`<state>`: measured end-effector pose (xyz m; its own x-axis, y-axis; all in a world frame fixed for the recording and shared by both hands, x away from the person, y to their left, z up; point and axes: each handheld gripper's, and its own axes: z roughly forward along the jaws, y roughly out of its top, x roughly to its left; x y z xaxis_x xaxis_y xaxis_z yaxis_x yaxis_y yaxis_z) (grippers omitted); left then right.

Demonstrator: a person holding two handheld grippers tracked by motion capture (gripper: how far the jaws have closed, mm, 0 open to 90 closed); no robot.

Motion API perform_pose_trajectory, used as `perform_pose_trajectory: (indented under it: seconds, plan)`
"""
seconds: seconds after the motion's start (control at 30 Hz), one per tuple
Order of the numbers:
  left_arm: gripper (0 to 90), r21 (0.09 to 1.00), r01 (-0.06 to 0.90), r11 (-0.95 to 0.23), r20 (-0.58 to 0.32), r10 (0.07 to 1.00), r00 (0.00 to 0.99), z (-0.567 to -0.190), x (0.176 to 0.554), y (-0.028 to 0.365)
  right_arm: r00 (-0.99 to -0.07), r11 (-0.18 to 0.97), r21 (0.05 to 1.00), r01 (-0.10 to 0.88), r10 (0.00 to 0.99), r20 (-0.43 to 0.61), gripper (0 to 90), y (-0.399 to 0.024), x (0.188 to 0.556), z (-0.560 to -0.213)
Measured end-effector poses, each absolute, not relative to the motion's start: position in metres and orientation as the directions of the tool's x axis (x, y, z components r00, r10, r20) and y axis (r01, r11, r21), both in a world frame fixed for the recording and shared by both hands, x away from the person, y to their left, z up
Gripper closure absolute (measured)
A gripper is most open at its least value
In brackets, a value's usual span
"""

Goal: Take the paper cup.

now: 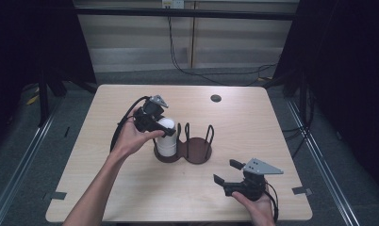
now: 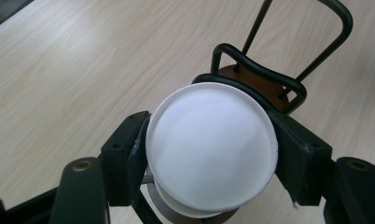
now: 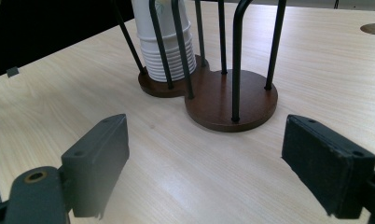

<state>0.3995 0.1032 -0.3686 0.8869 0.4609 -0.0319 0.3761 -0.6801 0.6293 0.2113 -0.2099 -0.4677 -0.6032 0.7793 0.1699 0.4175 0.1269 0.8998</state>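
A stack of white paper cups [image 1: 167,140] stands upside down in the left bay of a cup holder [image 1: 199,154] with a brown wooden base and black wire loops, at the table's middle. My left gripper [image 1: 162,127] is at the stack's top. In the left gripper view its jaws press on both sides of the topmost cup [image 2: 211,149], with a wire loop [image 2: 269,74] behind it. My right gripper [image 1: 225,172] is near the front right edge, open, with nothing between its jaws. The right gripper view faces the cups [image 3: 164,44] and the holder's vacant right bay [image 3: 241,105] past the right gripper [image 3: 204,158].
A dark round grommet hole [image 1: 216,98] lies in the tabletop at the back right. Bare light wood table [image 1: 272,127] surrounds the holder. Cables run along the floor behind the table, and dark curtains close in both sides.
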Motion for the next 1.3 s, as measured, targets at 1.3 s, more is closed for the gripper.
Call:
perform_pose_trajectory:
  seconds: [1.3]
  plan:
    - [36.0, 0.651, 0.382, -0.655, -0.021, 0.488, 0.872, -0.347, 0.391, 0.106, -0.614, 0.134, 0.893, 0.43, 0.768, 0.181, 15.6, -0.205, 0.213, -0.47]
